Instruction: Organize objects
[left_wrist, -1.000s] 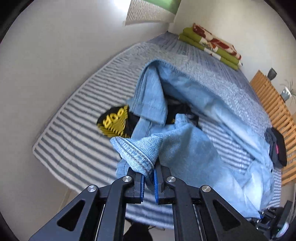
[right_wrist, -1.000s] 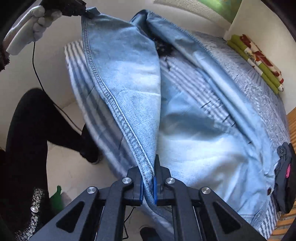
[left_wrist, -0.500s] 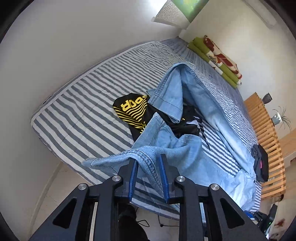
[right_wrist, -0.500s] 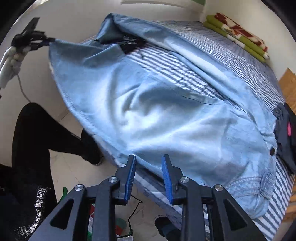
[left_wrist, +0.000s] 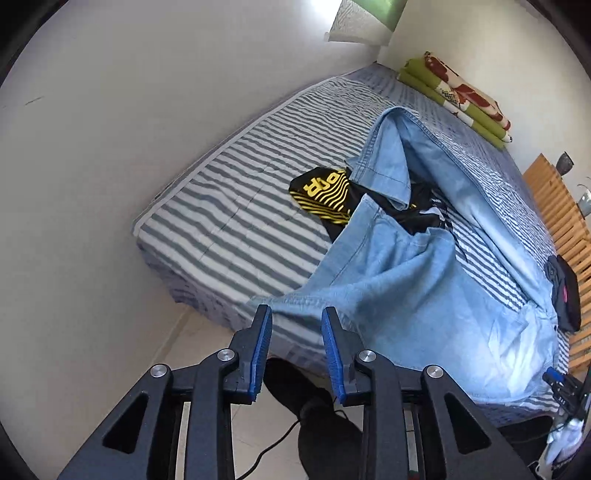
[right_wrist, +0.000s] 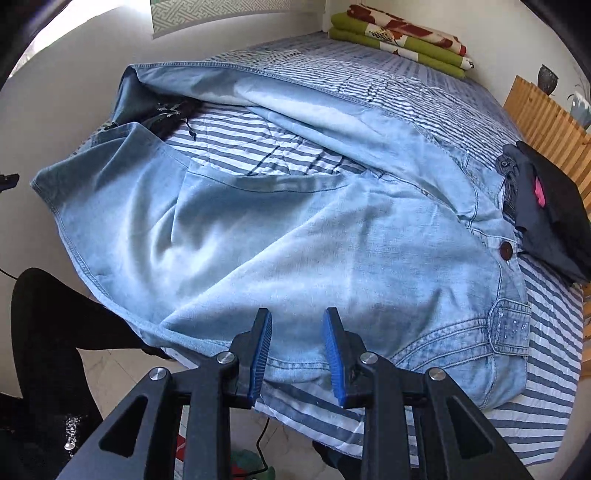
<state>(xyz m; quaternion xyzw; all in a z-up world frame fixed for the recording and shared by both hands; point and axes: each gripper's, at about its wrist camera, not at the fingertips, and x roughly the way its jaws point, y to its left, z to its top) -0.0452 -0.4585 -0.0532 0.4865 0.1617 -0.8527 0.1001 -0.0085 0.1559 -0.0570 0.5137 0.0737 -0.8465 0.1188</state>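
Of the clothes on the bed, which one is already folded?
The dark garment with a pink mark, lying by the wooden slats. The jeans are spread out, and the black-and-yellow shirt lies crumpled, partly under them.

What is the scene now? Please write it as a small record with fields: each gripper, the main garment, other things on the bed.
left gripper: open, holds nothing
right gripper: open, holds nothing
jeans: light blue, spread on the striped bed, near edge
black and yellow garment: partly under the jeans
dark folded garment: beside the waistband
green blanket: folded, far end
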